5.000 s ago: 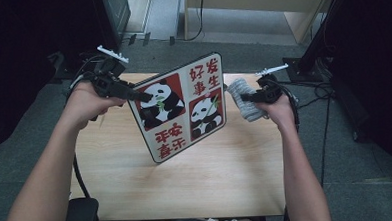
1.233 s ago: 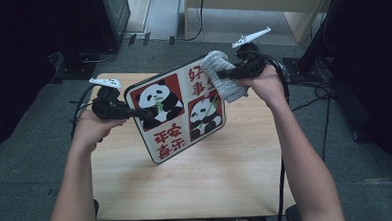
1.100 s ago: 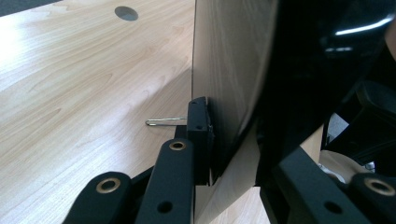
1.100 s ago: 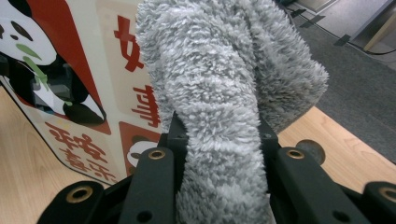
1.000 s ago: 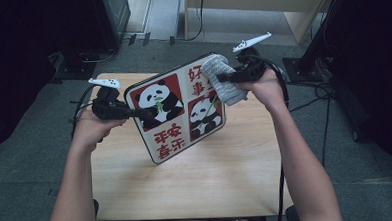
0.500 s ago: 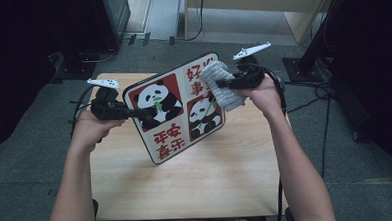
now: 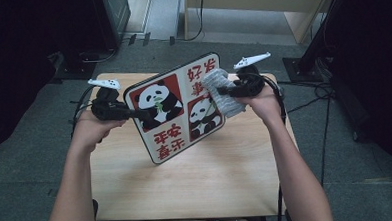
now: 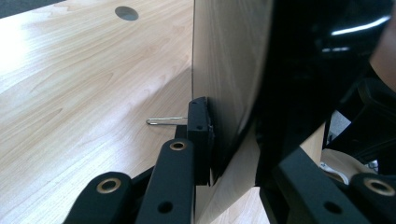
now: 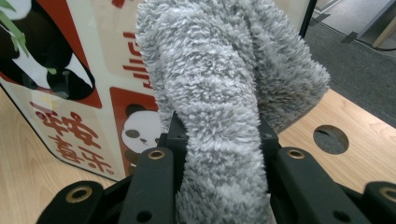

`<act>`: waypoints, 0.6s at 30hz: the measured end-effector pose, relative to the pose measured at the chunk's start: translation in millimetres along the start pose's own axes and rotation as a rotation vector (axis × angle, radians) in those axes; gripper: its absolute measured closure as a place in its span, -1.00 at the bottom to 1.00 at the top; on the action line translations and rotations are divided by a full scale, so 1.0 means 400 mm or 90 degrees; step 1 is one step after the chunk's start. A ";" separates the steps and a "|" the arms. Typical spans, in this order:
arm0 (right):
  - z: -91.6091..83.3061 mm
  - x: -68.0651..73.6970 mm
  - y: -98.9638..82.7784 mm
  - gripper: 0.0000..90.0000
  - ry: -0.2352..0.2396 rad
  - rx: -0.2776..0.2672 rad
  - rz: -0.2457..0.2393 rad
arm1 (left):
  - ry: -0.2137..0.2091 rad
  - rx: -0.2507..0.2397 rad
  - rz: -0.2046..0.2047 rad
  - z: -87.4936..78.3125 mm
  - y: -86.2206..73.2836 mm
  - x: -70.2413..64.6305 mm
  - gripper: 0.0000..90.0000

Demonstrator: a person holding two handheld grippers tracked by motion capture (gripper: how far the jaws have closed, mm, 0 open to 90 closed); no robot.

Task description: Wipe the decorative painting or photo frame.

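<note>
A rounded board (image 7: 176, 109) printed with pandas and red characters stands tilted on its lower edge on the wooden table (image 7: 197, 180). My left gripper (image 7: 138, 113) is shut on the board's left edge; in the left gripper view the jaws (image 8: 224, 140) clamp the board's thin edge (image 8: 229, 56). My right gripper (image 7: 222, 92) is shut on a grey fluffy cloth (image 7: 231, 105) and presses it against the board's upper right face. The cloth (image 9: 224, 70) bulges between the right gripper's jaws (image 9: 219, 140), with the panda board (image 9: 70, 107) just behind it.
The table has a round cable hole (image 9: 330, 138) near its right back corner and another (image 8: 126, 12) on the left. Around it lie grey carpet, floor cables (image 7: 323, 92), a black stand base (image 7: 302, 66) at the right and a dark cabinet (image 7: 105, 19) behind.
My right gripper has slid the cloth down the board's face, from near the top right edge toward the lower right panda. The left gripper and the board have stayed in place.
</note>
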State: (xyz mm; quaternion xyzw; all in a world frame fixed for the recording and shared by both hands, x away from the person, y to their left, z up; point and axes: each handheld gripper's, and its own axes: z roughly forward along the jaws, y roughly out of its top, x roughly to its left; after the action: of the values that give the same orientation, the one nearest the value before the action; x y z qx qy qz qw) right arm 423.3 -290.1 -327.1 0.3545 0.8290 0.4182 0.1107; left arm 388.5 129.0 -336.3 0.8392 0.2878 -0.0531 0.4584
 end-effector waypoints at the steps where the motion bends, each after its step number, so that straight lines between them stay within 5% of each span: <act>1: 0.001 -0.001 -0.006 0.55 -0.001 0.000 0.000 | 0.001 0.003 0.001 0.000 0.001 -0.001 0.76; 18: 0.033 -0.006 -0.087 0.54 0.006 0.003 0.027 | 0.005 0.005 0.004 0.000 0.003 -0.003 0.77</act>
State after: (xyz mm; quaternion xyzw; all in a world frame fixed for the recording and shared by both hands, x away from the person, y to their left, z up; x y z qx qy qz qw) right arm 414.1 -297.5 -362.6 0.3703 0.8227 0.4203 0.0968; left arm 388.2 127.9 -335.2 0.8422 0.2864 -0.0497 0.4541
